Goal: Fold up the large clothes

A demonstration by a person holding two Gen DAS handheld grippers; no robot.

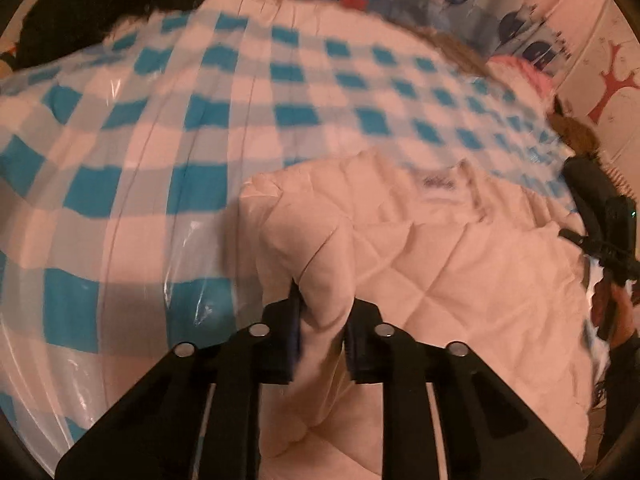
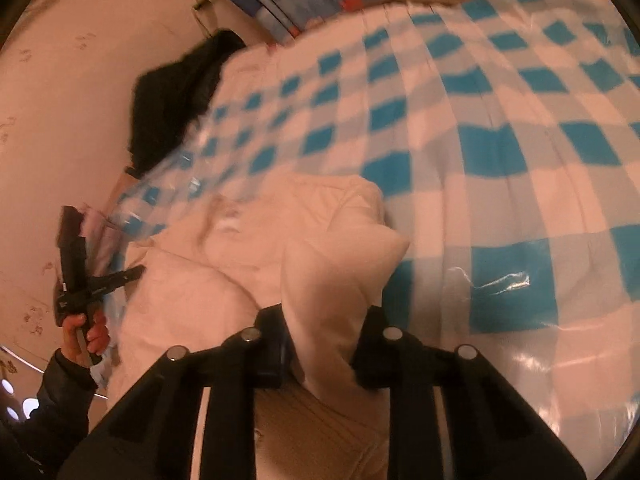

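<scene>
Both grippers (image 1: 322, 320) (image 2: 326, 340) pinch cream jacket (image 1: 440, 260) — between pads

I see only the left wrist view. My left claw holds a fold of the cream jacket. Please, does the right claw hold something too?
Observer: Yes. The right claw is shut on another fold of the jacket.
Operator: Is a hand visible in your other view?
Observer: Yes, a hand in a dark sleeve grips the left claw's handle at the picture's left edge.
Operator: What lies beyond the jacket on that side?
Observer: A black garment lies at the far edge of the blue checked cover, near the wall.
</scene>
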